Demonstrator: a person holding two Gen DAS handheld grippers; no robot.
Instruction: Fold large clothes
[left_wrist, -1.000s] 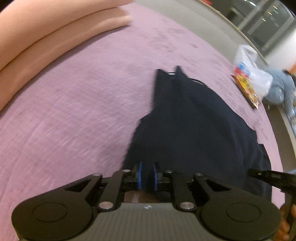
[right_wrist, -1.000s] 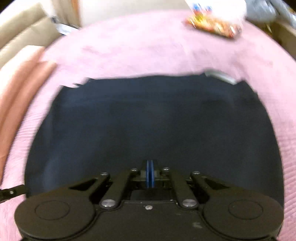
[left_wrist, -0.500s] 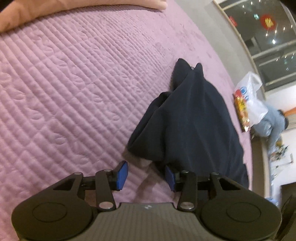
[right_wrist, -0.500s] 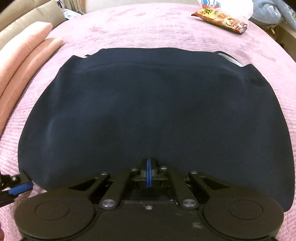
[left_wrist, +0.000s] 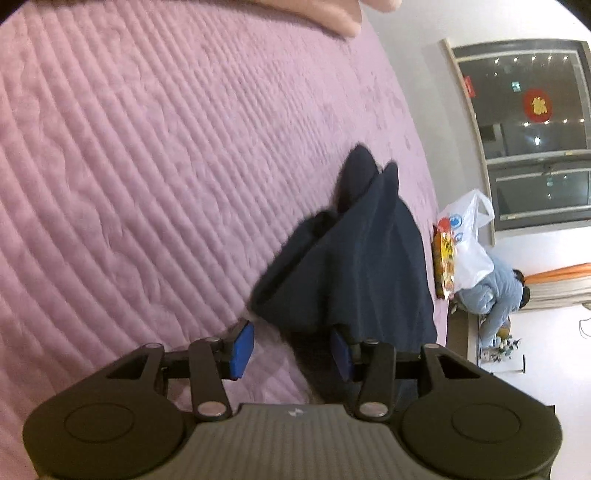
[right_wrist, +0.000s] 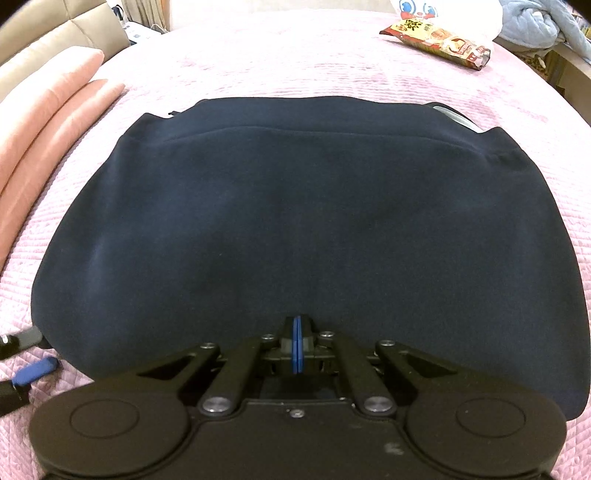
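Note:
A dark navy garment (right_wrist: 295, 221) lies folded and flat on the pink quilted bed (right_wrist: 295, 59). In the left wrist view the garment (left_wrist: 362, 266) is seen from its side edge, layers stacked. My left gripper (left_wrist: 291, 350) is open, its blue pads on either side of the garment's near corner, not gripping it. It also shows at the lower left of the right wrist view (right_wrist: 33, 369). My right gripper (right_wrist: 297, 347) is shut at the garment's near edge; whether cloth is pinched between the pads is hidden.
Pink pillows (right_wrist: 48, 110) lie along the left of the bed. A snack packet (right_wrist: 439, 40) and a white plastic bag (left_wrist: 469, 240) sit at the far end. A light blue garment (right_wrist: 535, 22) lies beyond the bed. A window (left_wrist: 532, 122) is on the wall.
My left gripper opened and let go of the garment's corner, then drew back slightly. The garment settled flat on the bed. My right gripper stayed shut.

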